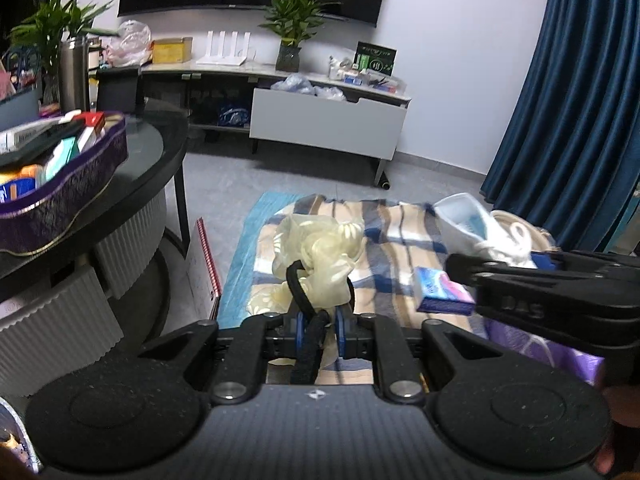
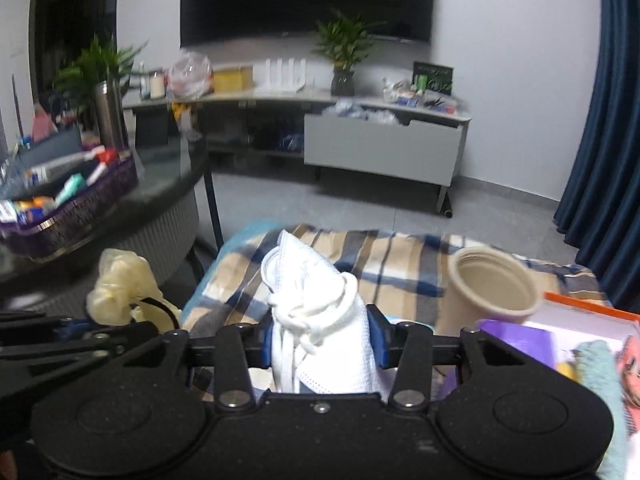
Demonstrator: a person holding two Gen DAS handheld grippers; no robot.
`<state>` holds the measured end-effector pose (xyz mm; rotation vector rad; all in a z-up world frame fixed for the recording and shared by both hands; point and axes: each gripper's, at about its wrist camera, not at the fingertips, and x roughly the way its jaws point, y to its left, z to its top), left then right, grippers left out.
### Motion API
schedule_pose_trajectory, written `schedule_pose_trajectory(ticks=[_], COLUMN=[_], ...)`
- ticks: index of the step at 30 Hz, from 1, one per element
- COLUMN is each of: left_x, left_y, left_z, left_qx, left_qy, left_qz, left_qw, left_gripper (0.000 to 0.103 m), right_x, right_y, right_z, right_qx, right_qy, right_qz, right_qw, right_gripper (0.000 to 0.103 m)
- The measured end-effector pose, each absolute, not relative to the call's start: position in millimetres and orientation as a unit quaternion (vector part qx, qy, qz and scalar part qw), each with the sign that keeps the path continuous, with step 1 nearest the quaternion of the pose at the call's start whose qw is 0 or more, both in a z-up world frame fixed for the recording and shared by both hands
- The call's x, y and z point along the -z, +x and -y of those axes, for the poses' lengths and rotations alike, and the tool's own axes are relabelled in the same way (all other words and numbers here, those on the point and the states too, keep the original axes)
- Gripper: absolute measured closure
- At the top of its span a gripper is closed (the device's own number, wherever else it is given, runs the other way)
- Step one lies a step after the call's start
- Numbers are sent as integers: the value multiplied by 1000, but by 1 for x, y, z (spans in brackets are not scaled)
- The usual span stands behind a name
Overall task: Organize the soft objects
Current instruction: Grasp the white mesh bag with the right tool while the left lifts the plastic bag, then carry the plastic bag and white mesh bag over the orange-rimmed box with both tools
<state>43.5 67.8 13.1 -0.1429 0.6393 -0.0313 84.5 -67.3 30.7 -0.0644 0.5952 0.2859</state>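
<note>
My left gripper (image 1: 320, 332) is shut on a black elastic band (image 1: 298, 292) tangled with crumpled pale yellow gloves (image 1: 320, 248), held over the plaid blanket (image 1: 400, 232). My right gripper (image 2: 322, 340) is shut on a bundle of white face masks (image 2: 312, 304) with their ear loops; the blue pads press on both sides of it. In the left wrist view the right gripper (image 1: 464, 268) comes in from the right edge with the masks (image 1: 476, 228) above it. In the right wrist view the left gripper (image 2: 148, 328) and gloves (image 2: 120, 284) are at the left.
A blue and pink tissue pack (image 1: 440, 292) lies on the blanket. A beige cup (image 2: 492, 284) stands beside an orange-rimmed box (image 2: 592, 308) holding purple and teal items. A dark round table (image 1: 160, 148) with a purple tray (image 1: 80, 184) is on the left, a TV cabinet (image 1: 328, 120) behind.
</note>
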Motion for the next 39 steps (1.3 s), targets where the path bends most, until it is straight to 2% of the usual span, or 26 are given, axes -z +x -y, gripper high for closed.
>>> schedule_pose_trajectory(ticks=[11, 39], left_x=[-40, -58], left_y=[31, 21], left_z=[-36, 15], left_qx=[36, 50], left_qy=[-53, -30], left_qz=[-290, -266], left_qw=[955, 962], left_gripper=[86, 86], right_x=[-70, -88], right_y=[45, 10], right_z=[122, 182], right_qx=[-118, -122], right_qy=[6, 30], right_qz=[-253, -214], right_qw=[960, 969], right_gripper=[50, 49])
